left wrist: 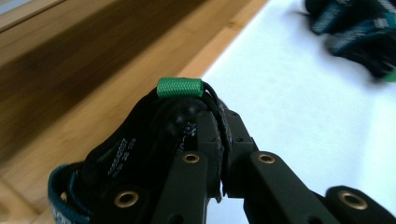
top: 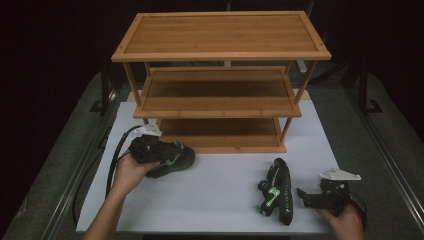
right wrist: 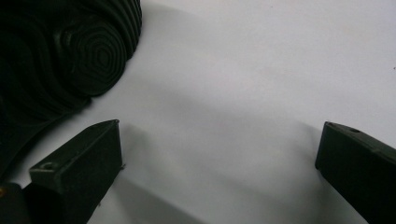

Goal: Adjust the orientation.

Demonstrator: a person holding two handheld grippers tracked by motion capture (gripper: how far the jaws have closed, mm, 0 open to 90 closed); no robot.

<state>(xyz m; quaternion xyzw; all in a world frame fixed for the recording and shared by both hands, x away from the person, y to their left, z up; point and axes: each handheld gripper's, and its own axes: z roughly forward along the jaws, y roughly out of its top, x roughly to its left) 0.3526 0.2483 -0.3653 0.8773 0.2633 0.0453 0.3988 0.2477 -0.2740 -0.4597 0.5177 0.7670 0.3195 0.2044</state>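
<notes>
We are looking down on a white table top with a three-tier bamboo rack standing at its 12 o'clock end.

Left gripper: we are seeing it at about 9 o'clock on the table, held in the left hand, just in front of the rack's lowest shelf. In the left gripper view its two black jaws are standing pressed together on the heel edge of a black shoe, pinching the collar fabric just below a green pull loop. So this gripper is clamping the shoe. In the high view the same shoe is sitting upright on the table, its toe pointing toward 3 o'clock, green accents on its side, near the rack's front left leg.

Right gripper: we are finding it at about 4 o'clock on the table, in the right hand, with a grey three-cornered plate on top. In the right gripper view its jaws are standing wide apart over bare white surface, with nothing between them.

Second shoe: it is lying tipped on its side at about 5 o'clock, just beside the right gripper's jaws toward 9 o'clock. Its ribbed black sole is showing at 10 o'clock in the right gripper view, apart from the jaw there.

The two shoes are lying well apart.
</notes>
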